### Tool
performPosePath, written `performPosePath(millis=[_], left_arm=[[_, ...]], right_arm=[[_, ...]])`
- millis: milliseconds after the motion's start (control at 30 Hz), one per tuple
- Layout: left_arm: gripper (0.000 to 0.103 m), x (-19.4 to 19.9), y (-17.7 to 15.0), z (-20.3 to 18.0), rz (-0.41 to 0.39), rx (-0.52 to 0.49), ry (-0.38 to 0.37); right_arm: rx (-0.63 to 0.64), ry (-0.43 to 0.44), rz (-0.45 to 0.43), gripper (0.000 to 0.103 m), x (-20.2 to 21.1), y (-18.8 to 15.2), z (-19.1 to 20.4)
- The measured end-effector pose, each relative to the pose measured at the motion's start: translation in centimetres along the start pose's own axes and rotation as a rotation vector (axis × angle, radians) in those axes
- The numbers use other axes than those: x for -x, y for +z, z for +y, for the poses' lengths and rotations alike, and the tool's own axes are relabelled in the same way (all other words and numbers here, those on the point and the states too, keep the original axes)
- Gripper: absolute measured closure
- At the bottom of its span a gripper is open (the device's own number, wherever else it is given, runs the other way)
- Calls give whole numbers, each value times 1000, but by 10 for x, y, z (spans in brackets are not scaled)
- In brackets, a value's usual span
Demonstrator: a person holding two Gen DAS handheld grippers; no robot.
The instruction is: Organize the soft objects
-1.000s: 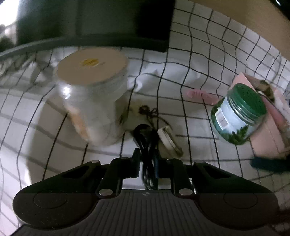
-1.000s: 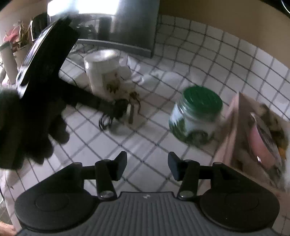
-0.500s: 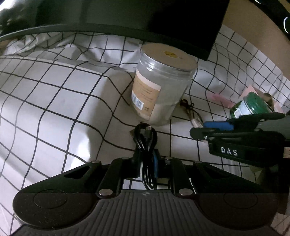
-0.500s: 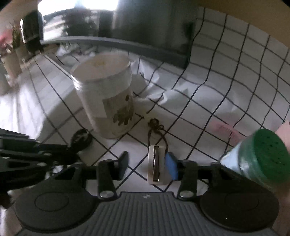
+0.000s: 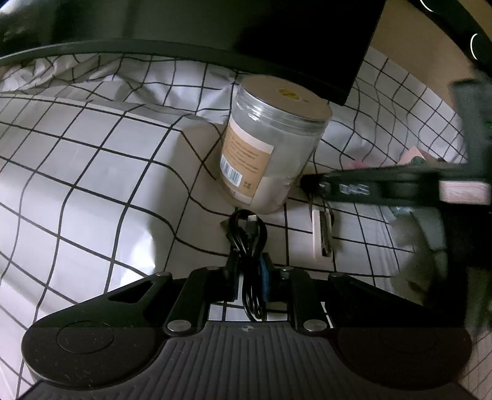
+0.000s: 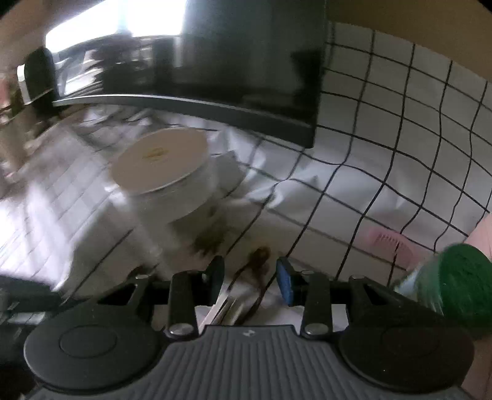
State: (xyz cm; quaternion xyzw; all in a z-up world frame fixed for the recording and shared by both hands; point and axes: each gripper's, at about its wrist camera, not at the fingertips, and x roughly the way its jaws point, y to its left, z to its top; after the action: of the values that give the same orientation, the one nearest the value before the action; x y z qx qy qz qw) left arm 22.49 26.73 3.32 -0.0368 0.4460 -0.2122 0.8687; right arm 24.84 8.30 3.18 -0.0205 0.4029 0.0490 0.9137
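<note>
Black cable [image 5: 247, 243], coiled in a bundle, is pinched in the nearly closed left tool [image 5: 249, 278] just short of the clear jar [image 5: 270, 144]. The right tool [image 6: 249, 277] is opening, its pads clear of the white tag and cord [image 6: 243, 295] between them on the checked tabletop [image 5: 92, 172]. Judging by this, a pickup is under way; next it must close squarely on the tag.

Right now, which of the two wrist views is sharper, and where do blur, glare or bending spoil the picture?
Left wrist view: dim but sharp on the jar and the black cable; only the right gripper at the right edge smears. Right wrist view: motion blur softens the jar and the green lid; the window blows out white. Both views bend the cloth's grid lines.
</note>
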Motion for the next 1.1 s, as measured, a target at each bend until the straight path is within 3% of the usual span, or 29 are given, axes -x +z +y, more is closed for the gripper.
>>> performPosePath(millis=[67, 200, 233, 300, 667, 867, 1100], left_arm=[[85, 0, -1, 0, -3, 3, 4], [86, -1, 1, 0, 6, 48, 20], [86, -1, 2, -1, 9, 57, 25], [85, -2, 3, -2, 18, 45, 30], [87, -4, 9, -5, 48, 27, 62], [87, 26, 23, 0, -58, 6, 112], [87, 85, 78, -4, -238, -45, 173]], right_arm=[[14, -39, 2, 67, -13, 4, 2], [84, -14, 12, 67, -25, 8, 4], [103, 1, 20, 69, -24, 9, 4], [127, 36, 31, 84, -23, 8, 4], [85, 20, -1, 84, 16, 1, -12], [114, 20, -105, 84, 66, 11, -16], [124, 23, -211, 84, 114, 38, -25]])
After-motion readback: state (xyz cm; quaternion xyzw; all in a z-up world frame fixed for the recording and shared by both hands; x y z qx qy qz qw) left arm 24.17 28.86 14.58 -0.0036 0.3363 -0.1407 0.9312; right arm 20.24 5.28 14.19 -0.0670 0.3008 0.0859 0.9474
